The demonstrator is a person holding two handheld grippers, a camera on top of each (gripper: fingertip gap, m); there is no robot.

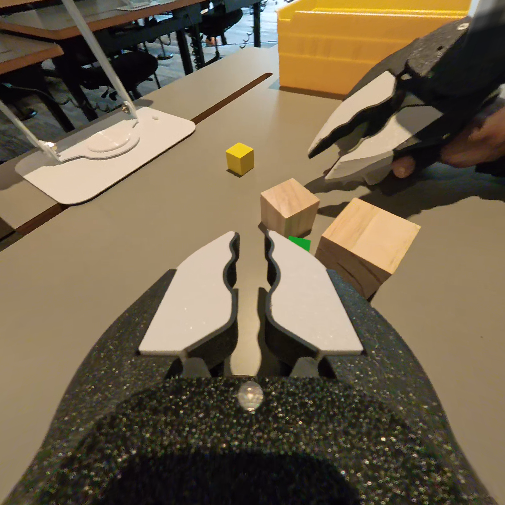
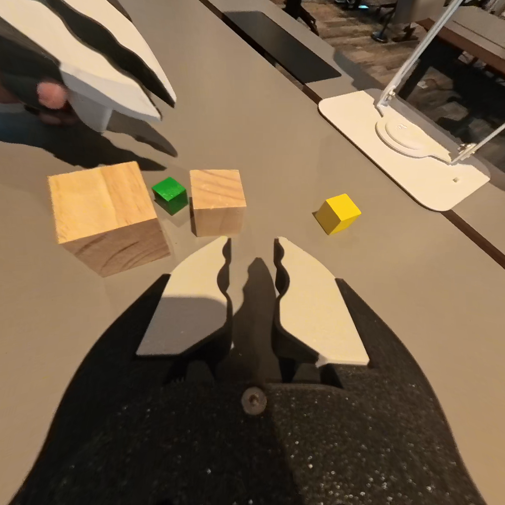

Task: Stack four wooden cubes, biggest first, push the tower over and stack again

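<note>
Four cubes stand apart on the grey table, none stacked. The big wooden cube and the medium wooden cube have the small green cube between them. In the left wrist view my finger partly hides the green cube. The yellow cube sits alone to one side. My left gripper is open and empty, just short of the medium cube. My right gripper is open and empty, facing it from the opposite side.
A white base plate with clear slanted struts lies beyond the yellow cube. A big yellow bin stands at the table's far end. A long slot runs across the tabletop. Other desks and chairs stand behind. Tip to tip, the grippers are about 12 cm apart. The small green cube lies around 5 cm away from my left fingertips.
</note>
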